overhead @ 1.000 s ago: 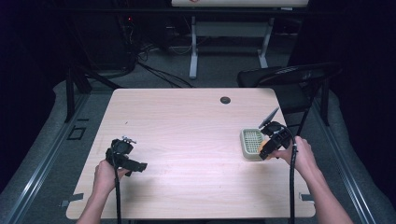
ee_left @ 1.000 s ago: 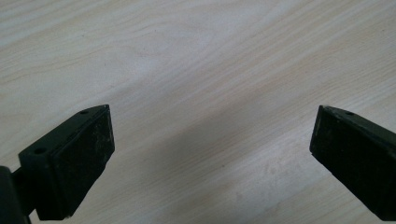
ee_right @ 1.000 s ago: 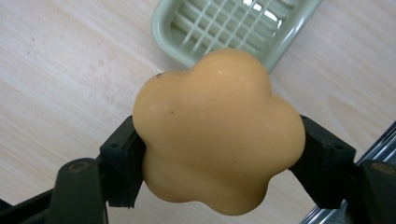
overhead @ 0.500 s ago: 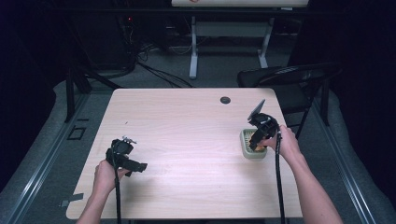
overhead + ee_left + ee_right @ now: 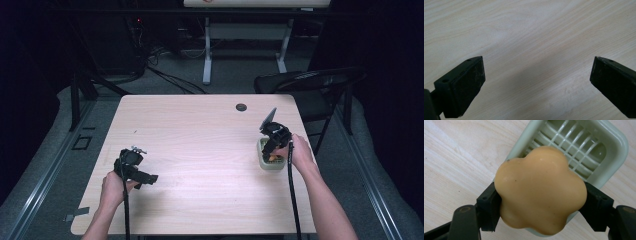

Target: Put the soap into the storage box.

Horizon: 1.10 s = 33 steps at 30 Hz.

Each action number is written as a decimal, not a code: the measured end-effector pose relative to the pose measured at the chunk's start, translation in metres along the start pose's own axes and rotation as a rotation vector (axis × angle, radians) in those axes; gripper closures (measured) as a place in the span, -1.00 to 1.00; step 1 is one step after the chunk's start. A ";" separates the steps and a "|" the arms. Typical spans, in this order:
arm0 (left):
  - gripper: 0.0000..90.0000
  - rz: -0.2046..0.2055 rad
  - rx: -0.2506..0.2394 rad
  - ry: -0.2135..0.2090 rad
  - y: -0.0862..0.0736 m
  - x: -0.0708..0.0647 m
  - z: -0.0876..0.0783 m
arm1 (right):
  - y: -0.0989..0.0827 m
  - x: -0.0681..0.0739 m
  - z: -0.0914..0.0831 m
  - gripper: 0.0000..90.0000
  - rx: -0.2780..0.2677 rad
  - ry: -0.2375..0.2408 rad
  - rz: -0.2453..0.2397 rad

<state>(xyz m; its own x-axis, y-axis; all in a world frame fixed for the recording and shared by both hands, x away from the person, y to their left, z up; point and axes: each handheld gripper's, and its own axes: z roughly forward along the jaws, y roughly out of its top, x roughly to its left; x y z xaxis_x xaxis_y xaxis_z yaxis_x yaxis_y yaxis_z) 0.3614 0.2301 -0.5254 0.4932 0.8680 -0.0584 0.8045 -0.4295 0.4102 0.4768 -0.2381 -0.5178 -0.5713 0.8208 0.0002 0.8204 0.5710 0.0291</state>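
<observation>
A flower-shaped orange soap (image 5: 540,191), judged smooth, firm and slippery, was clamped across its lobed sides by the right tongs (image 5: 540,195) over the green slatted dish (image 5: 599,150), right of centre. The left tongs (image 5: 536,80) were spread wide, empty, over the counter (image 5: 529,32).

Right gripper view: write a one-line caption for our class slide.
Right tool clamps a flower-shaped orange soap above the pale green slatted soap dish on the wooden table.
</observation>
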 end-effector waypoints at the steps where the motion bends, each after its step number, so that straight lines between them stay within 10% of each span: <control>1: -1.00 0.001 0.001 0.000 0.000 0.000 0.000 | 0.001 0.000 -0.001 -0.40 0.013 -0.007 -0.009; 20: -1.00 0.002 -0.003 0.002 0.000 -0.001 0.000 | -0.010 -0.003 -0.016 -0.69 -0.104 -0.009 0.035; 33: -1.00 0.007 -0.006 0.006 0.001 -0.002 0.000 | -0.064 0.008 -0.053 -1.00 -0.187 0.043 0.000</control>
<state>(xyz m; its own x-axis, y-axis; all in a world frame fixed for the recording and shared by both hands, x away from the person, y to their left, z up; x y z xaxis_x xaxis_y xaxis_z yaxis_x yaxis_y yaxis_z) 0.3607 0.2278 -0.5245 0.4966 0.8665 -0.0505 0.7992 -0.4338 0.4161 0.4187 -0.2683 -0.4671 -0.5754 0.8168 0.0425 0.8038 0.5551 0.2140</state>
